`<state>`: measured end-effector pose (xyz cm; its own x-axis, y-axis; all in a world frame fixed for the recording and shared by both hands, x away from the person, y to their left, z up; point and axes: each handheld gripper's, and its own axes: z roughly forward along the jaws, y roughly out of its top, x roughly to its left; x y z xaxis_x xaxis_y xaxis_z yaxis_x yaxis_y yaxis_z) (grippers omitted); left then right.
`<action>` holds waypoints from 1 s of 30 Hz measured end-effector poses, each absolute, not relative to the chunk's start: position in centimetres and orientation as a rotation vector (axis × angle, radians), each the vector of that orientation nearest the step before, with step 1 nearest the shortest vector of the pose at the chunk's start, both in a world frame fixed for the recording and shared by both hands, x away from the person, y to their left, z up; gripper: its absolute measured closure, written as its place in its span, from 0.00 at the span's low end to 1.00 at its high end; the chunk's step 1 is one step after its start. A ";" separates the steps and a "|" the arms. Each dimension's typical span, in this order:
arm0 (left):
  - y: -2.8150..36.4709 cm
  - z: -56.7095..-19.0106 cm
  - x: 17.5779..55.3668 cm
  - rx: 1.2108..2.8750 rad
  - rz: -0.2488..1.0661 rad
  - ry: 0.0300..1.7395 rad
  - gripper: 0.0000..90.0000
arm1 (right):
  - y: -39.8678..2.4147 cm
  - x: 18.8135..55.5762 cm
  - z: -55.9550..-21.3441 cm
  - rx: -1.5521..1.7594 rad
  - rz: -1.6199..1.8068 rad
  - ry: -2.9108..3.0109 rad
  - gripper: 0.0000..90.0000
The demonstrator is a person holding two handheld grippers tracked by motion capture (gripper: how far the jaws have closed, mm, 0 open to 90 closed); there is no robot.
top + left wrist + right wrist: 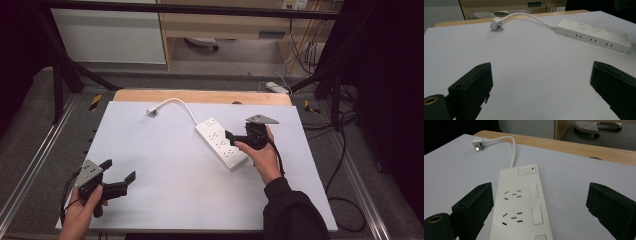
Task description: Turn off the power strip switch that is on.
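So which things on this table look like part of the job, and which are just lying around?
Likely in play:
- white power strip, between the open jaws of the right claw
- its cord and plug, lying unplugged on the white sheet
- left claw, open, held apart near the table's front

Just about:
- loose cables on the floor to the right
- wooden cabinet behind

No readable text or numbers; power symbol on power strip (521, 205) switch button.

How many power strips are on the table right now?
1. The white power strip lies right of the table's centre, in front of the open right claw; its cord runs to a plug near the far edge. Nothing seems hidden.
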<state>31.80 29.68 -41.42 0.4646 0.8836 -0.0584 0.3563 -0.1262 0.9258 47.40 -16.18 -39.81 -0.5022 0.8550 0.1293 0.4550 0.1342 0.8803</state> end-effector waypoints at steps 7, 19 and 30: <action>29.7 -41.5 31.8 1.703 0.644 1.075 0.05 | -16.5 47.0 -39.3 1.261 1.321 2.001 0.06; 29.5 -41.6 31.8 1.716 0.634 1.068 0.05 | -17.7 45.9 -38.0 1.237 1.312 1.930 0.05; 29.4 -41.6 31.8 1.718 0.629 1.066 0.05 | -19.7 44.7 -36.9 1.227 1.333 1.869 0.07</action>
<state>31.76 29.40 -41.58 0.4806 0.8746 -0.0642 0.3675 -0.1344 0.9203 44.67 -19.67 -36.86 -0.4451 0.8919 0.0799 0.3661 0.0998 0.9252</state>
